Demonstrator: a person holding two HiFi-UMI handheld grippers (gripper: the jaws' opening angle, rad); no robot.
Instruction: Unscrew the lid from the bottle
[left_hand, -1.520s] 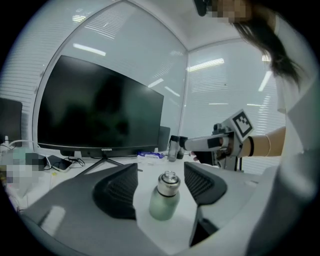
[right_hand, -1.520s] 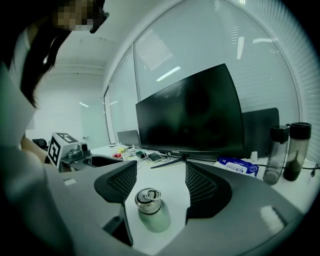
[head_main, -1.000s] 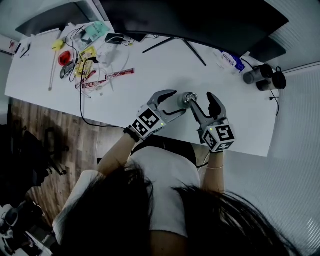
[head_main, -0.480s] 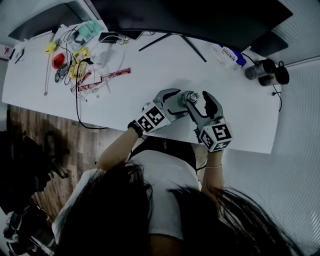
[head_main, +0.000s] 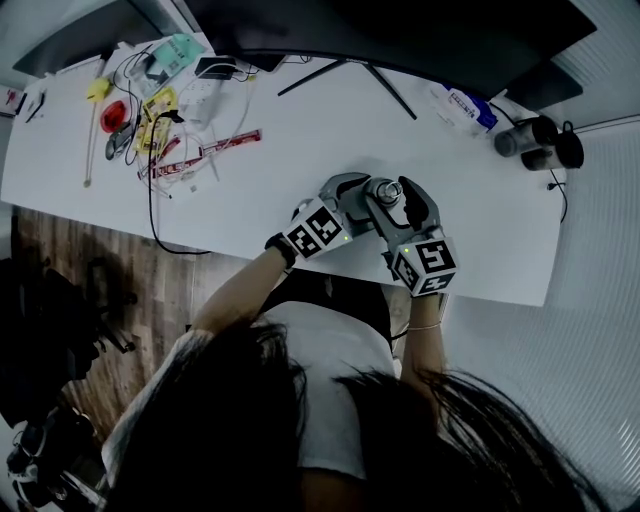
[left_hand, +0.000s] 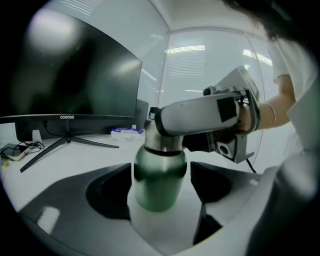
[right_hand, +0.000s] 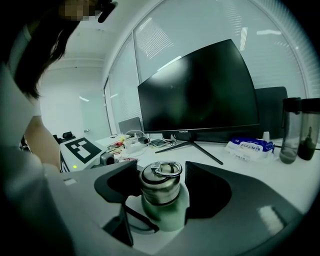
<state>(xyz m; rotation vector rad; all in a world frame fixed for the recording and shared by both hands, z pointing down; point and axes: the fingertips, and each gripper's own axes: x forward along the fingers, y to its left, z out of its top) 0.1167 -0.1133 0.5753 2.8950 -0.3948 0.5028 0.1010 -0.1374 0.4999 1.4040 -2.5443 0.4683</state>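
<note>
A green metal bottle (left_hand: 159, 175) stands on the white table (head_main: 300, 140) near its front edge. Its steel lid (right_hand: 161, 180) has a ring on top. My left gripper (left_hand: 160, 186) reaches round the bottle's body, jaws wide; the body lies against one pad with a thin gap at the other. My right gripper (right_hand: 161, 189) straddles the lid (head_main: 385, 190) from the right, with slim gaps at both pads. In the left gripper view one right finger (left_hand: 195, 115) crosses in front of the lid and hides it.
A dark monitor (head_main: 400, 40) on a splayed stand fills the back. Cables and small tools (head_main: 160, 100) clutter the far left. A tissue pack (head_main: 462, 108) and two dark tumblers (head_main: 540, 140) stand at the far right. The person's torso is against the table's front edge.
Both grippers have closed in on the bottle: the left has slid forward so its jaws flank the body, and the right has shifted left until its jaws flank the lid.
</note>
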